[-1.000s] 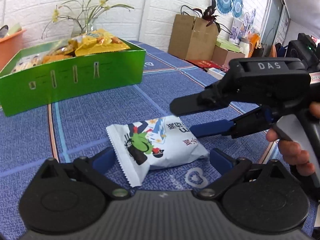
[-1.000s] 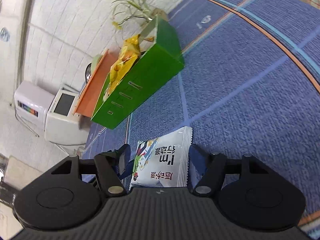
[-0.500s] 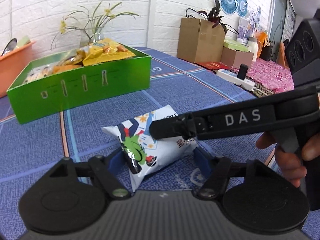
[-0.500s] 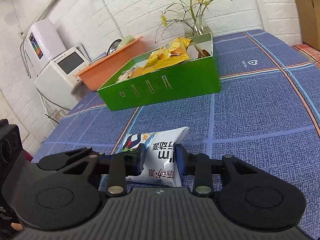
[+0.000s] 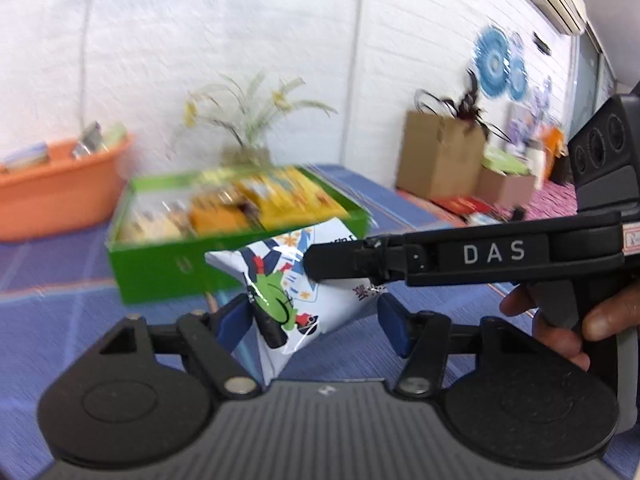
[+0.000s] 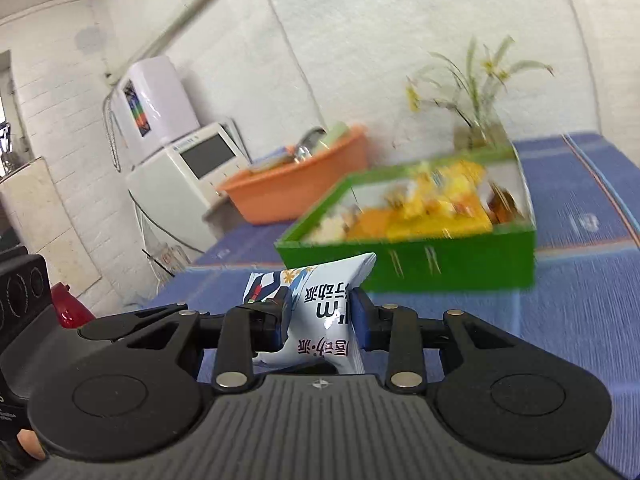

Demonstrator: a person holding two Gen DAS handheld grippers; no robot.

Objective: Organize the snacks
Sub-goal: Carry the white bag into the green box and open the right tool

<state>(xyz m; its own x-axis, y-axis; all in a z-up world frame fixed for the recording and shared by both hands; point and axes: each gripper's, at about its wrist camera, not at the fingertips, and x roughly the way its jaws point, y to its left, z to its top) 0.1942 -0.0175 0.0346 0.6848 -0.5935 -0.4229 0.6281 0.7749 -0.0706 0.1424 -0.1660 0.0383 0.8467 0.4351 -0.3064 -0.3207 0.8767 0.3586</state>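
Ahead of both your tools lies a blue woven tablecloth point(image 6: 580, 292) with pale and orange stripes, backed by a white brick wall point(image 5: 224, 40). The background is blurred in both views.

Your right gripper point(image 6: 320, 316) is pinching the white snack packet point(image 6: 320, 300): its blue pads press the packet from both sides, and the packet stands up between them with its top corner pointing at the green box. In the left wrist view the same packet point(image 5: 288, 280) sits between the fingers of your left gripper point(image 5: 316, 320), but those blue pads point(image 5: 394, 330) stand spread on either side of it, and only the left one seems to touch the wrapper. The black arm of your right gripper, marked DAS, crosses in front of your left tool from the right, and your right hand point(image 5: 580, 320) shows on its handle.

Straight beyond the packet is the green box point(image 6: 460, 260), open on top and filled with yellow and orange snack bags point(image 6: 436, 216). Behind its far edge stands a vase of flowers point(image 6: 476, 120). Left of the box, against the wall, is an orange tub point(image 6: 296, 188), and further left of your right tool a white machine with a screen point(image 6: 188, 176). Far right of your left tool are cardboard boxes point(image 5: 440, 152) with a dark plant.
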